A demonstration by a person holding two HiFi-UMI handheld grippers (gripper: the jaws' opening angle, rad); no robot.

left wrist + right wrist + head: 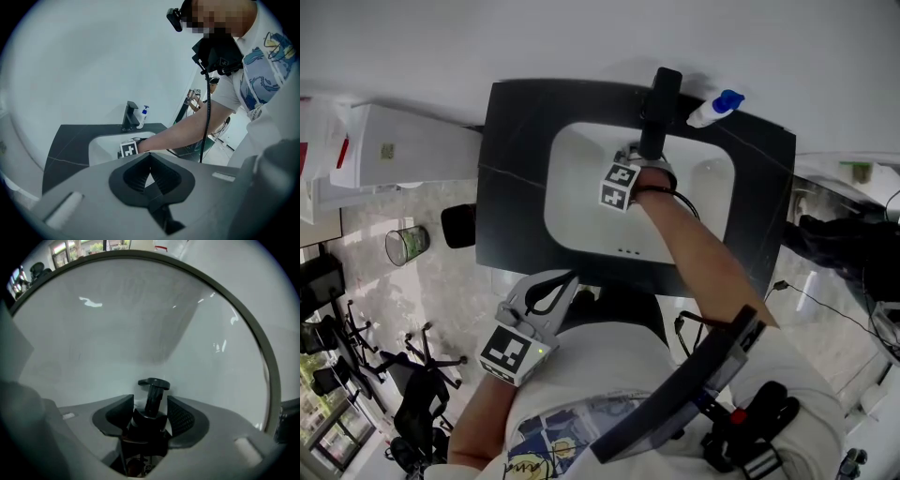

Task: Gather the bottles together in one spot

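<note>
Right gripper [150, 405] grips the dark pump bottle [149, 423] inside the sink [581, 159]
Its jaws, part-way apart, press the bottle's shoulder; the long axis runs along them, pump outward. The blue-capped bottle [715, 108] waits beside the faucet [661, 103]; the left gripper [150, 157], closed and empty, hangs farther off

The right arm [703, 253] stretches far, the grey right gripper [151, 412] pointing steeply down — jaws clasping a black pump bottle [152, 397]. The left gripper [150, 161] hangs near, jaws together.
</note>
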